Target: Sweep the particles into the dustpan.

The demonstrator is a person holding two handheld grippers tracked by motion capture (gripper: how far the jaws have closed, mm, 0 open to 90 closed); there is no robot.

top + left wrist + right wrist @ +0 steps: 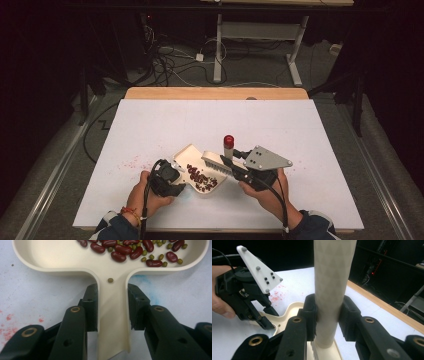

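White sheet (150,125) covers the table, wood edge (215,93) showing at far side. Red specks (131,162) stain the sheet left of my work. Room's dark; beyond the table, grey floor w/ tangled cables (165,60) and a white desk frame (260,45).

My left gripper (112,307) is clenched on the handle of the cream dustpan (50,255), one jaw each side, pan lying flat on the sheet just ahead of it, near-centre of the table. Inside: dark red kidney beans (120,250) plus small green beans (152,257), piled toward the pan's right half in the left gripper view; can't count them exactly, approx a dozen red visible there. One green bean (110,280) sits alone at the handle root.

My right gripper (328,315) is grasping the pale handle of the brush (334,277), held upright. In the high view the brush head (216,163) rests at the pan's right edge, red cap (228,141) on top.

Count: 2 grippers, 1 dustpan, 1 brush.
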